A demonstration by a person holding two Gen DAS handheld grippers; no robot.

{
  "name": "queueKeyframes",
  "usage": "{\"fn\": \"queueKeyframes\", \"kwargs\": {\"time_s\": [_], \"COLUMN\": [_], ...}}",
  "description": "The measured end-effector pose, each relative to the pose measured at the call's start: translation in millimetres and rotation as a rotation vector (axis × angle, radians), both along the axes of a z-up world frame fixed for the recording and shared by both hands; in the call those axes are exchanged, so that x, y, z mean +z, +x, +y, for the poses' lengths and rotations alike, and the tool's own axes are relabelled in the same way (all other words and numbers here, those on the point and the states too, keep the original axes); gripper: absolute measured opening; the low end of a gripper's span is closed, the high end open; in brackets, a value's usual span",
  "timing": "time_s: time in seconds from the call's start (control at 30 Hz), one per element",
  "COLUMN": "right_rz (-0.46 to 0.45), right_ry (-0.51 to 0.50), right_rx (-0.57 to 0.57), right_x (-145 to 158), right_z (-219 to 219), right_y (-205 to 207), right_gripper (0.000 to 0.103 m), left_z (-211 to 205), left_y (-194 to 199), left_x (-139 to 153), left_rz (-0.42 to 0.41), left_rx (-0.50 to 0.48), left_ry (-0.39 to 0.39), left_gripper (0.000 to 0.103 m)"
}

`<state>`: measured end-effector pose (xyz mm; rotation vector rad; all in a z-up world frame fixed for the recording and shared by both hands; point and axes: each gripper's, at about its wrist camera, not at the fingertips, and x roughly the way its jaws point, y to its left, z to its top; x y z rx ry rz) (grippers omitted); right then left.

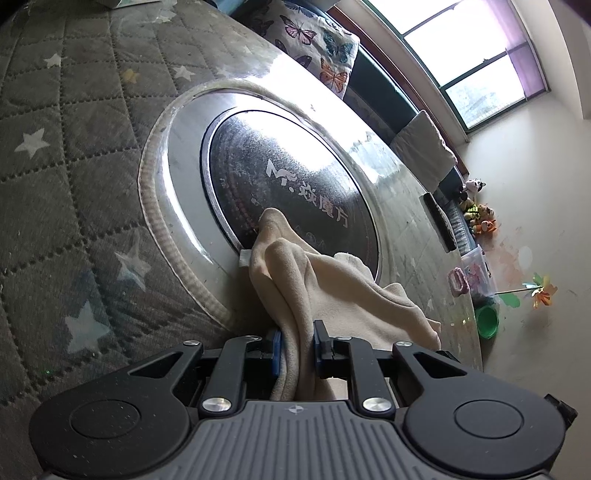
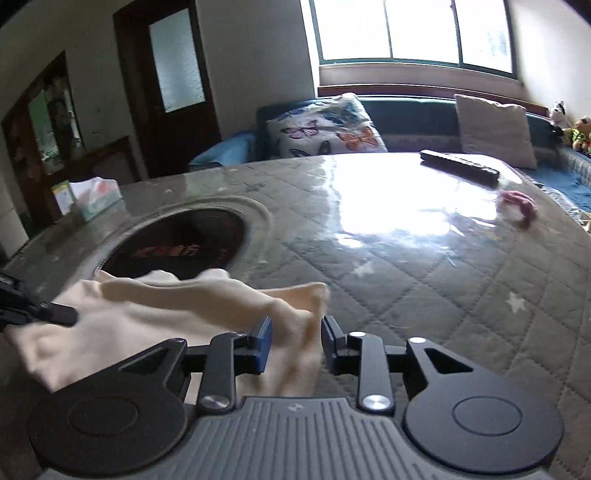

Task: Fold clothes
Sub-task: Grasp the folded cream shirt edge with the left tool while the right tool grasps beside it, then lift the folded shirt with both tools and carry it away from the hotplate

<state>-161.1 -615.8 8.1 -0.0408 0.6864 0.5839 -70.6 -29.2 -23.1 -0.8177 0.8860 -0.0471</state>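
1. Between the jaws of the left gripper there's a bunched fold of the cream garment, pinched tight. The right gripper has cloth between its jaws too, but there's a gap showing, so I can't tell if it's really clamped.
2. Garment looks like soft fleece: light, floppy, zero stiffness, probably drapes and bunches. I'd grab corners or hems, not mid-fabric.
3. It lies rumpled on the surface, a quilted star cover under glossy clear plastic, likely slippery. One edge laps onto the round black cooktop.
4. Further out: remote, tissue box, butterfly pillow, window.
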Motion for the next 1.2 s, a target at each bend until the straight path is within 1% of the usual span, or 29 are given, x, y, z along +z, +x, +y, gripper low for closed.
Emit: {"fn": "queueKeyframes", "kwargs": {"time_s": [0.07, 0.2, 0.27, 0.3, 0.33, 0.4, 0.5, 0.6, 0.73, 0.83, 0.97, 1.1, 1.2], "right_rz": [0.025, 0.042, 0.042, 0.043, 0.043, 0.043, 0.020, -0.018, -0.063, -0.083, -0.106, -0.130, -0.145], "right_ry": [0.012, 0.044, 0.058, 0.065, 0.072, 0.086, 0.113, 0.119, 0.101, 0.082, 0.033, -0.007, -0.031], "right_rx": [-0.003, -0.015, -0.017, -0.018, -0.019, -0.021, -0.034, -0.053, -0.103, -0.153, -0.232, -0.302, -0.353], "right_x": [-5, -13, -12, -11, -10, -9, -1, 11, 23, 30, 37, 44, 47], "right_z": [-1, 0, -2, -2, -3, -5, -14, -26, -49, -70, -101, -128, -147], "right_y": [5, 9, 8, 7, 6, 4, 0, -5, -3, 3, 17, 31, 40], "right_gripper": [0.029, 0.029, 0.021, 0.012, 0.009, 0.008, 0.007, 0.007, 0.007, 0.007, 0.007, 0.007, 0.007], "left_z": [-1, -5, -8, -10, -13, -20, -33, -53, -87, -116, -156, -192, -217], "left_y": [1, 1, 2, 2, 4, 7, 18, 33, 58, 80, 106, 129, 142], "left_x": [1, 6, 11, 15, 19, 28, 41, 50, 55, 55, 56, 55, 53], "left_rz": [0.000, -0.004, -0.016, -0.023, -0.031, -0.051, -0.086, -0.111, -0.120, -0.123, -0.140, -0.148, -0.163], "left_rx": [-0.003, -0.011, -0.018, -0.022, -0.027, -0.041, -0.071, -0.109, -0.173, -0.226, -0.299, -0.364, -0.404], "left_ry": [0.010, 0.035, 0.050, 0.057, 0.065, 0.081, 0.105, 0.121, 0.133, 0.139, 0.159, 0.163, 0.188], "left_gripper": [0.018, 0.018, 0.018, 0.017, 0.017, 0.017, 0.016, 0.016, 0.015, 0.015, 0.015, 0.015, 0.015]}}
